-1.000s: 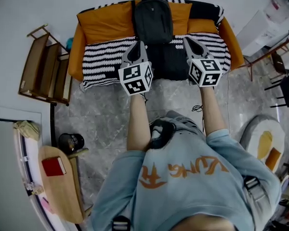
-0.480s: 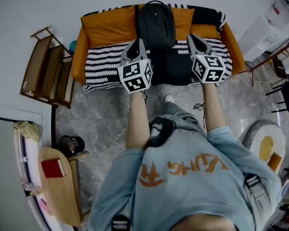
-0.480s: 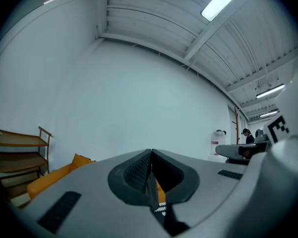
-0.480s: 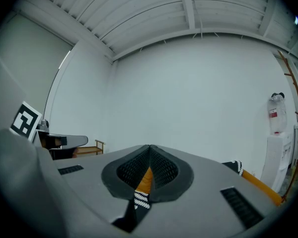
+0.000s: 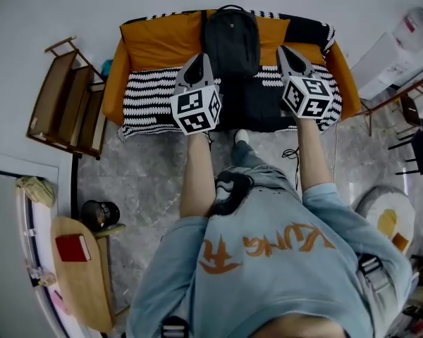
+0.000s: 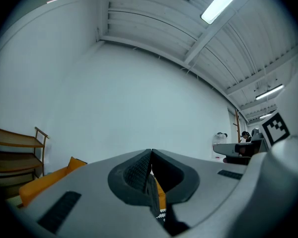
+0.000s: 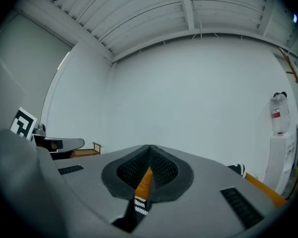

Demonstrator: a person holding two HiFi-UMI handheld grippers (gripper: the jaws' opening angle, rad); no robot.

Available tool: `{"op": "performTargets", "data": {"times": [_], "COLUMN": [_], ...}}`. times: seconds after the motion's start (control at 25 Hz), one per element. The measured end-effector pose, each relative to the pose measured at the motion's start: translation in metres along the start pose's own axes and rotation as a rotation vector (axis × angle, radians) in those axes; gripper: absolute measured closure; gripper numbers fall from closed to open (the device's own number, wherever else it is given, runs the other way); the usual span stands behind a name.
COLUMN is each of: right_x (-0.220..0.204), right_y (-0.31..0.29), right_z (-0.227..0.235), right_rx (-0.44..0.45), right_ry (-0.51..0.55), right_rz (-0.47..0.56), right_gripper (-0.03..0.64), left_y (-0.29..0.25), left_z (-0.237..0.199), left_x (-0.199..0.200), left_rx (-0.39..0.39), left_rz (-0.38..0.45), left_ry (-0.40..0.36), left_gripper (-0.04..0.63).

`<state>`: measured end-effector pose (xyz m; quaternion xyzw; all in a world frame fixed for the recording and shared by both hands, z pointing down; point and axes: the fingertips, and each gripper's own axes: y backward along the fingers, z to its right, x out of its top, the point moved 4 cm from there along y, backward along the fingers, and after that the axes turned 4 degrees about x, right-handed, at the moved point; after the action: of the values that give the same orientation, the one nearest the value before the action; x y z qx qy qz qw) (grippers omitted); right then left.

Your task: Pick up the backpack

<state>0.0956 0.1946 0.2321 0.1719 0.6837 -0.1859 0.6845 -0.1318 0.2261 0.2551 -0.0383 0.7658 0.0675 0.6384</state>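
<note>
One black backpack (image 5: 230, 39) sits upright, dead centre on the one orange sofa (image 5: 155, 41), and two tongs flank it from above, the left tongs (image 5: 197, 56) and the right tongs (image 5: 285, 49), both pinched fully together, each holding nothing.

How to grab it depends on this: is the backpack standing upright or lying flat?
Upright: the backpack stands on the sofa, leaning against its orange backrest.

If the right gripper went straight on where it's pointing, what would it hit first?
Probably the white wall: the right gripper, shut and empty, seems aimed above the sofa cushion. The backpack sits to its left. Depth is unclear.
</note>
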Motion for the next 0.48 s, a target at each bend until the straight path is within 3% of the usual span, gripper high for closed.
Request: {"op": "performTargets", "data": {"times": [0.32,0.48], "right_x": [-0.013,-0.019], "right_y": [-0.044,-0.078], "right_z": [0.038,0.068], "right_rx": [-0.008,-0.022], "right_ry": [-0.002,-0.012], "right_rz": [-0.021,-0.055], "right_gripper": [0.62,0.62], "left_y": [-0.057,-0.1], "left_z": [-0.011,-0.019], "left_x": [-0.024,-0.044], "left_rx": [0.024,0.041], "left_rz": [-0.018,-0.069], "left_ry": [0.033,0.073], "left_gripper": [0.575,0.575]}}
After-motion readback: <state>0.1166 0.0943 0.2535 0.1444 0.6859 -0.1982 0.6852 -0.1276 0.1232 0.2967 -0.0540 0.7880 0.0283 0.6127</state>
